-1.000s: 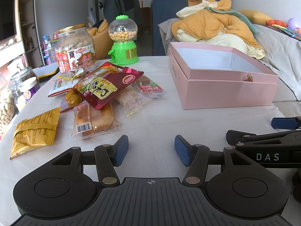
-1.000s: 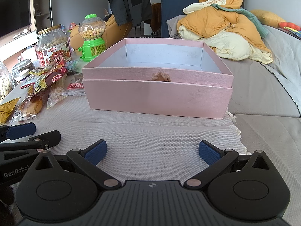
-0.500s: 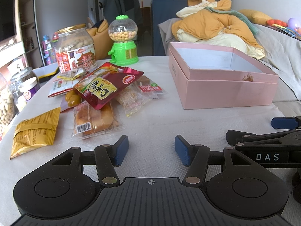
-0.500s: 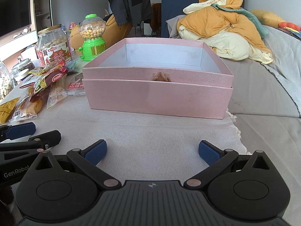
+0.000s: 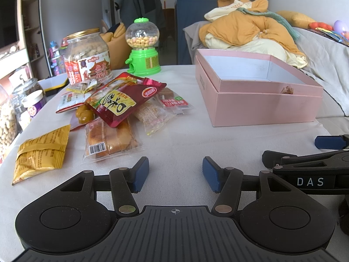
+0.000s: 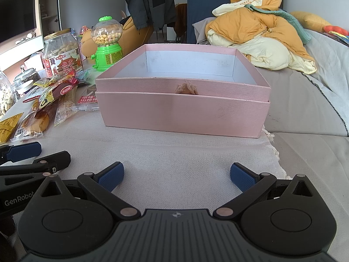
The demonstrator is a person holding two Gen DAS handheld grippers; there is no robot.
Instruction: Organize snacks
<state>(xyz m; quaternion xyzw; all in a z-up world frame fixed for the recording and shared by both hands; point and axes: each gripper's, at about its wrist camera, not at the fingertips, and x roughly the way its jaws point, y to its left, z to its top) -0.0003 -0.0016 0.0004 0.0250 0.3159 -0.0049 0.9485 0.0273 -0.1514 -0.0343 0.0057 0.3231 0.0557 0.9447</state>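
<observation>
We held the left gripper [image 5: 175, 174] and right gripper [image 6: 175, 176] with jaws wide and empty above the cloth, the snack packets [image 5: 122, 107] heaped left of the pink box [image 5: 259, 107]. The overlapping red pouch [image 5: 122, 97] and bread packet [image 5: 110, 138] looked slippery, so a pinch there could have dragged a neighbour along or slid off.

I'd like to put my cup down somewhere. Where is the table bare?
Bare cloth lies between the snack pile and the pink box, and in front of the box toward both open grippers, left and right. The box's inside looks empty. The far left, around the peanut jar, is crowded.
</observation>
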